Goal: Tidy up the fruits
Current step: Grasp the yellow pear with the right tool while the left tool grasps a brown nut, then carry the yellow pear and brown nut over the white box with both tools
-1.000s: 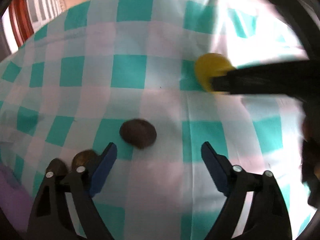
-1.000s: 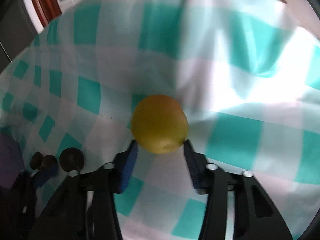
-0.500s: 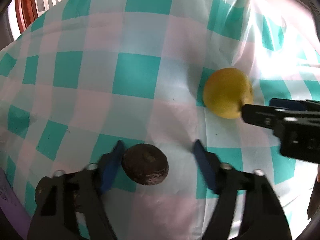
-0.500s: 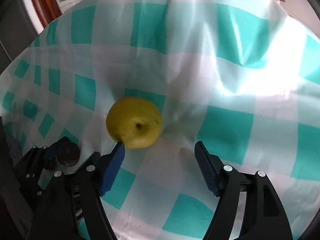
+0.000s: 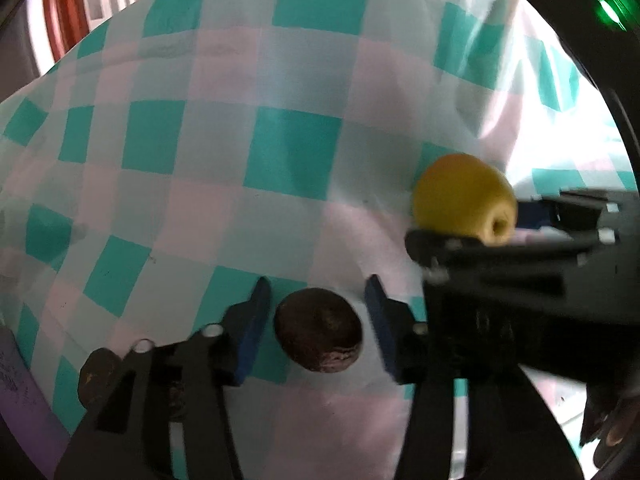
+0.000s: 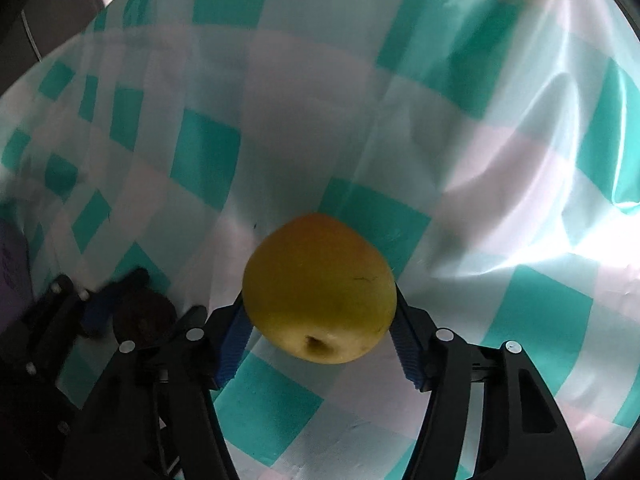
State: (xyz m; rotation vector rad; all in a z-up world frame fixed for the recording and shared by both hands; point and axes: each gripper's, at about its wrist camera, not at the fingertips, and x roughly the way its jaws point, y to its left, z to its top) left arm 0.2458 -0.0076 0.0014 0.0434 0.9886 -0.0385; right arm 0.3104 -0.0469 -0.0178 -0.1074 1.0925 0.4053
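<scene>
A dark brown round fruit (image 5: 318, 335) lies on the teal-and-white checked cloth (image 5: 200, 184). My left gripper (image 5: 318, 330) straddles it, jaws a little apart from each side, so it is open. A yellow apple (image 6: 319, 289) sits between the blue pads of my right gripper (image 6: 320, 332), which is shut on it. The apple (image 5: 464, 199) and right gripper also show at the right of the left wrist view. The brown fruit (image 6: 145, 317) and left gripper show at the lower left of the right wrist view.
Another small brown fruit (image 5: 98, 380) lies behind my left gripper's left finger. A purple object (image 5: 16, 400) sits at the cloth's lower left edge. The cloth (image 6: 500, 168) is wrinkled and brightly lit at the right.
My left gripper moved forward around the brown fruit and narrowed. My right gripper, open beside the apple half a second ago, has closed on it.
</scene>
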